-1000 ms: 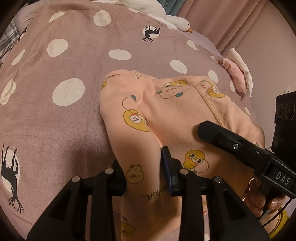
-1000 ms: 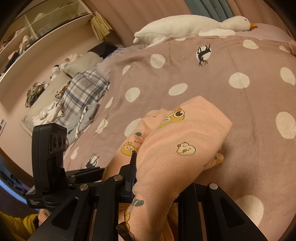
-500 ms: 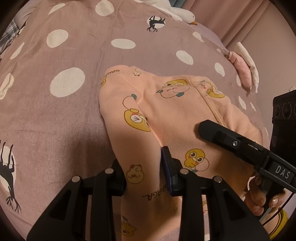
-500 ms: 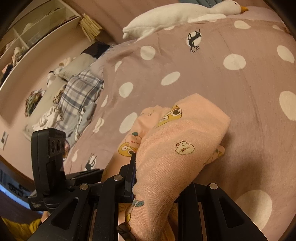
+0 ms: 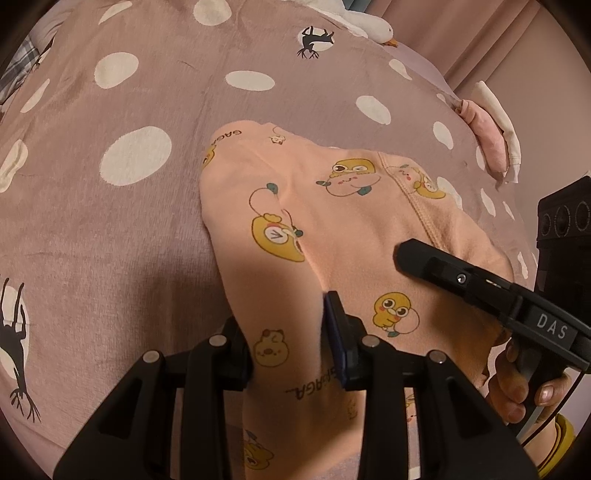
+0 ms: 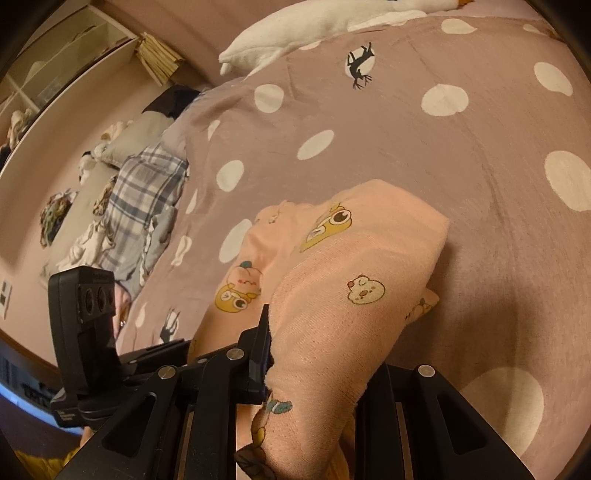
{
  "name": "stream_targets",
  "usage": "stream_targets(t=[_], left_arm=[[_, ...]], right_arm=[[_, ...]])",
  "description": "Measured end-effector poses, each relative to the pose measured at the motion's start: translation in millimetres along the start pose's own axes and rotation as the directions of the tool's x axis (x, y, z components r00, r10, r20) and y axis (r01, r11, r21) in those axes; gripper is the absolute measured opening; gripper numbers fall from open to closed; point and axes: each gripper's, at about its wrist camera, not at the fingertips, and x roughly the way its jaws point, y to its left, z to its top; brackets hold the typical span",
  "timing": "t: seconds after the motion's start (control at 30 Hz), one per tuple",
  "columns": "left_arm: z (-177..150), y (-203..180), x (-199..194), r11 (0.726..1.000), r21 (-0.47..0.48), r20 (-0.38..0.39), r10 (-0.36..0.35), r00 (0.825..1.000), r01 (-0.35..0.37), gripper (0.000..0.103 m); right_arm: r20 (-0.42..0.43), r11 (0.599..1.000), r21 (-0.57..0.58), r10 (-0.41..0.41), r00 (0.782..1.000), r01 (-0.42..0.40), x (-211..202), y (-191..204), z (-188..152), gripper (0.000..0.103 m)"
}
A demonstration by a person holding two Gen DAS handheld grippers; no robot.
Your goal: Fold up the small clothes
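Observation:
A peach child's garment (image 5: pixel 332 229) printed with cartoon animals lies folded over on the spotted mauve bedspread (image 5: pixel 129 240). My left gripper (image 5: pixel 286 332) is shut on its near left fold, the cloth pinched between both pads. In the right wrist view, the right gripper (image 6: pixel 317 350) is shut on a thick bunched fold of the same garment (image 6: pixel 369 240), lifted just off the bed. The cloth hides its right finger. One black finger (image 5: pixel 424 258) of the right gripper lies over the garment, with a hand (image 5: pixel 517 376) behind it.
A white goose plush (image 6: pixel 314 29) lies at the far side of the bed. A plaid cloth (image 6: pixel 147 192) and other laundry lie at the left. A pink and white bundle (image 5: pixel 487 133) sits near the bed's right edge. Shelves (image 6: pixel 74 55) stand beyond.
The right gripper has rolled and sunk a little with its fold still pinched. The left gripper has barely moved and keeps its hold.

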Motion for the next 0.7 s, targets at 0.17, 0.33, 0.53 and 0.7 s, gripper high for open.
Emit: stream_targets(t=[0.17, 0.33, 0.53, 0.7], left_arm=[[-0.8, 1.1, 0.3, 1.0, -0.002, -0.002, 0.001, 1.0, -0.001, 0.035], [-2.1, 1.3, 1.5, 1.0, 0.001, -0.003, 0.008, 1.0, -0.008, 0.036], [-2.1, 0.2, 2.4, 1.0, 0.001, -0.003, 0.011, 1.0, -0.011, 0.036], [-2.5, 0.2, 4.0, 1.0, 0.0, -0.004, 0.012, 1.0, -0.012, 0.037]], right_arm=[[-0.005, 1.0, 0.0, -0.024, 1.0, 0.024, 0.2, -3.5, -0.7, 0.023], [-0.013, 0.999, -0.004, -0.049, 0.999, 0.049, 1.1, -6.4, -0.9, 0.023], [-0.021, 0.997, -0.011, -0.075, 0.997, 0.075, 2.5, -7.6, -0.2, 0.023], [-0.027, 0.996, -0.013, -0.085, 0.996, 0.084, 3.5, -8.2, 0.1, 0.023]])
